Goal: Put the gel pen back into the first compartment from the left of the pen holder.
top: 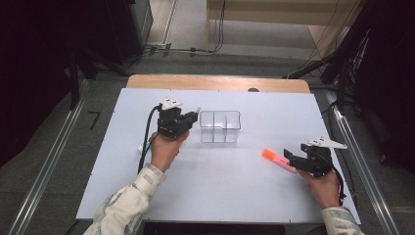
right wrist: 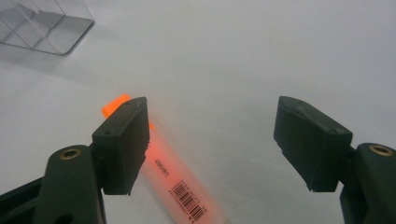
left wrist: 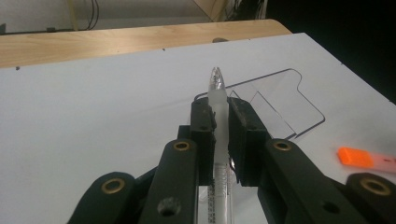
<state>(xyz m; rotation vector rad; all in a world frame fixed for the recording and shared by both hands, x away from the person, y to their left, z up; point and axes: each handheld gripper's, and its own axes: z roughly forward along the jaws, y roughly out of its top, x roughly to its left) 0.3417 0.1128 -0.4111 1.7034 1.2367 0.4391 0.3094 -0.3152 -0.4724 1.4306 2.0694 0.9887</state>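
Observation:
My left gripper [left wrist: 219, 114] is shut on a clear pen [left wrist: 217, 93] whose tip sticks out past the pads toward the clear plastic organiser box [left wrist: 280, 105]. From above, the left gripper [top: 188, 119] hovers just left of that box [top: 220, 126], the pen tip [top: 197, 110] near its left wall. My right gripper [right wrist: 212, 140] stands open over an orange highlighter [right wrist: 180, 184] lying on the table; the left pad covers part of it. In the high view the right gripper [top: 293, 157] sits at the highlighter's [top: 275, 159] near end.
The white table top [top: 220, 186] has a wooden strip [top: 215, 82] along its far edge. A small greenish-white object [top: 142, 147] lies left of the left hand. Metal rails run along both sides of the table. Dark equipment stands beyond.

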